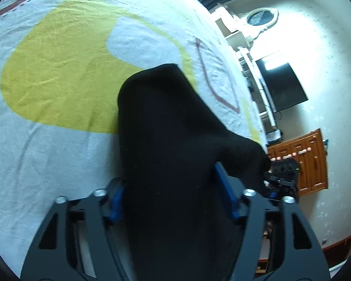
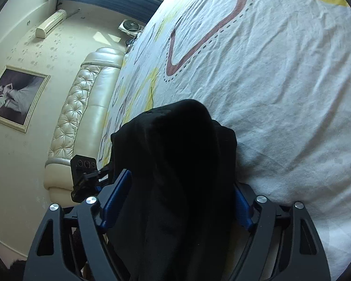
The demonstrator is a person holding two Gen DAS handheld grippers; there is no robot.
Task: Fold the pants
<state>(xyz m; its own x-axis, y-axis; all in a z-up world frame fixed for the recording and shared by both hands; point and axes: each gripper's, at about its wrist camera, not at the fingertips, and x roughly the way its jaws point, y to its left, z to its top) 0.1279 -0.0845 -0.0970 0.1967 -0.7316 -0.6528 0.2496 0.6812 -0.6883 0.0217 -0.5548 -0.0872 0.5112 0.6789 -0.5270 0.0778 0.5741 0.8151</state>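
The left claw (image 1: 173, 201) pinches a bunch of the black pants (image 1: 166, 126). The right claw (image 2: 175, 201) pinches another bunch, both above the patterned bed (image 2: 280, 93).

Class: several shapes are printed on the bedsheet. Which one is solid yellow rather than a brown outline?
The large rounded yellow patch behind the black pants; the brown angular shape is only an outline.

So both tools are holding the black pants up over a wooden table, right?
Not quite. Both the left tool and the right tool are holding the black fabric pants, but over a bed with a white, yellow-patterned sheet, not a wooden table. The right wrist view shows its padded cream headboard too.
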